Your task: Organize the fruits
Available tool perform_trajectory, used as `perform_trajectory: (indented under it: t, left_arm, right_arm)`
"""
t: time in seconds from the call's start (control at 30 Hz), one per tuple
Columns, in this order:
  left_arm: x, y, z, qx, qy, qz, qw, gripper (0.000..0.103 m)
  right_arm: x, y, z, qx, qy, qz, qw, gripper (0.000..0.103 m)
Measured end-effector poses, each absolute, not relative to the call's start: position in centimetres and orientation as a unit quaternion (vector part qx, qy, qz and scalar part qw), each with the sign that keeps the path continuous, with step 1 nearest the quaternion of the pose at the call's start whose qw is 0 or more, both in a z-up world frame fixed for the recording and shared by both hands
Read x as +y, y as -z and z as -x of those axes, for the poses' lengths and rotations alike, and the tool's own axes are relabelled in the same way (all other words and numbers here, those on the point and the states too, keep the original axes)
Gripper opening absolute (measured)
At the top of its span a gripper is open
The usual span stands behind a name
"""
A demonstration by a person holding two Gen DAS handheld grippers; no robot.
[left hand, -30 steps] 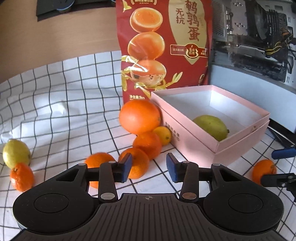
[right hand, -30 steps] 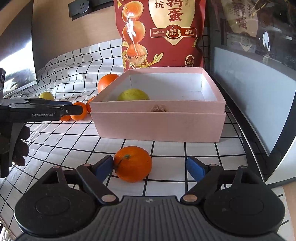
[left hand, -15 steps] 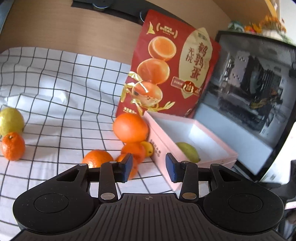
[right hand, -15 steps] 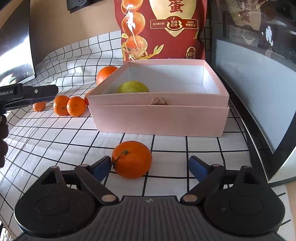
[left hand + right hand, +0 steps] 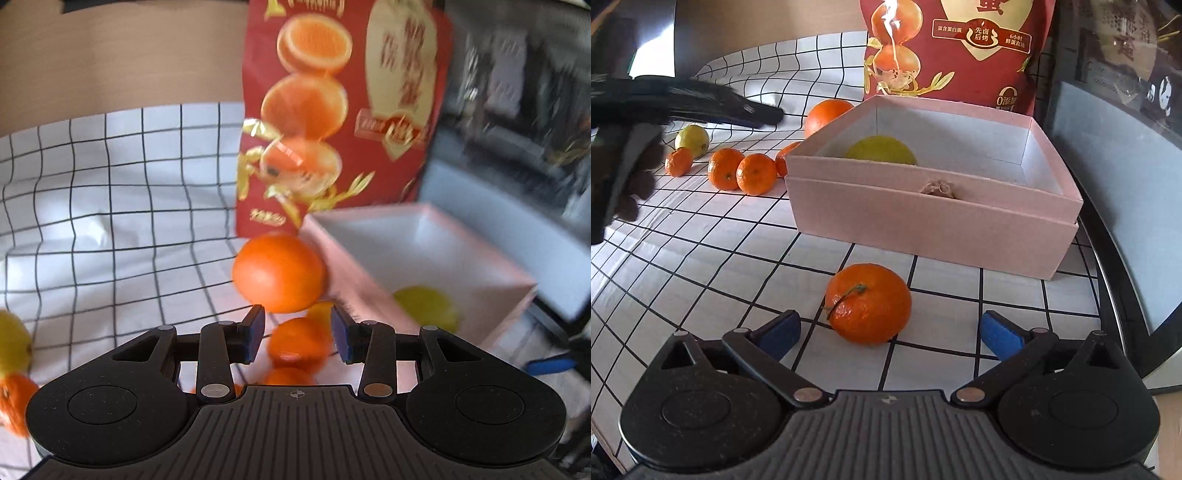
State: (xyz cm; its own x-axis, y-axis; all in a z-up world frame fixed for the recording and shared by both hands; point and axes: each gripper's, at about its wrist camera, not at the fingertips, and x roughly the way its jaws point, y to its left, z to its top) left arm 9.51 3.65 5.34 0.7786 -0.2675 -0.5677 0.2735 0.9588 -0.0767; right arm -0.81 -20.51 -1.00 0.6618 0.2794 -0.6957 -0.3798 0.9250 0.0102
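A pink box (image 5: 934, 206) sits on the checked cloth with a yellow-green lemon (image 5: 882, 150) inside; the box (image 5: 436, 258) and lemon (image 5: 424, 310) also show in the blurred left wrist view. My right gripper (image 5: 889, 334) is open wide, and a stemmed mandarin (image 5: 868, 303) lies on the cloth just ahead of its fingertips. My left gripper (image 5: 297, 338) is open and empty above a cluster of mandarins (image 5: 299, 341), with a large orange (image 5: 279, 272) beyond. The left gripper (image 5: 701, 101) also shows at the left of the right wrist view.
A red snack bag (image 5: 956, 48) stands behind the box. A dark glass-fronted case (image 5: 1123, 122) lines the right side. Two mandarins (image 5: 742, 173), a small mandarin (image 5: 679, 161) and a lemon (image 5: 692, 139) lie to the left of the box.
My left gripper has swung down and closer to the orange cluster, with motion blur. My right gripper has edged nearer the stemmed mandarin and stayed open.
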Motion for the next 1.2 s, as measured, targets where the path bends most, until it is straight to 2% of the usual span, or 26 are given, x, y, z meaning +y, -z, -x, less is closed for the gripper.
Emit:
perform_trajectory:
  t: [0.33, 0.43, 0.67, 0.7, 0.73, 0.77, 0.9, 0.93, 0.97, 1.2]
  left_arm:
    - [2.1, -4.7, -11.4, 0.299, 0.194, -0.025, 0.934, 0.044]
    - [1.5, -4.4, -12.9, 0.315, 0.187, -0.031, 0.93, 0.044]
    - [1.1, -4.7, -13.7, 0.309, 0.196, -0.04, 0.93, 0.043]
    - [1.1, -4.6, -13.5, 0.313, 0.199, -0.04, 0.928, 0.039]
    - [1.1, -4.4, -13.3, 0.319, 0.208, -0.035, 0.924, 0.029]
    - [1.1, -4.2, -13.0, 0.324, 0.217, -0.03, 0.92, 0.025]
    - [0.4, -3.4, -13.3, 0.322, 0.205, -0.046, 0.923, 0.024]
    - [0.5, -3.4, -13.7, 0.321, 0.203, -0.038, 0.924, 0.019]
    - [0.7, -3.3, -13.9, 0.319, 0.204, -0.028, 0.925, 0.018]
    - [0.8, -3.7, -10.8, 0.343, 0.242, -0.034, 0.907, 0.019]
  right_arm:
    - [-20.7, 0.8, 1.3, 0.371, -0.227, 0.085, 0.896, 0.102]
    - [-21.5, 0.6, 0.9, 0.368, -0.231, 0.062, 0.899, 0.098]
    - [-23.3, 0.5, -0.4, 0.371, -0.214, 0.012, 0.903, 0.098]
    - [-23.3, 0.5, -0.4, 0.372, -0.216, 0.012, 0.903, 0.098]
    - [-23.3, 0.5, -0.4, 0.371, -0.217, 0.013, 0.903, 0.098]
    - [-23.3, 0.5, -0.4, 0.37, -0.217, 0.015, 0.903, 0.098]
    - [-22.9, 0.5, -0.5, 0.359, -0.217, 0.026, 0.907, 0.098]
    - [-22.8, 0.5, -0.6, 0.358, -0.218, 0.027, 0.907, 0.098]
    - [-22.6, 0.6, -0.7, 0.36, -0.219, 0.027, 0.906, 0.098]
    - [-23.1, 0.5, 0.2, 0.353, -0.209, 0.023, 0.912, 0.098]
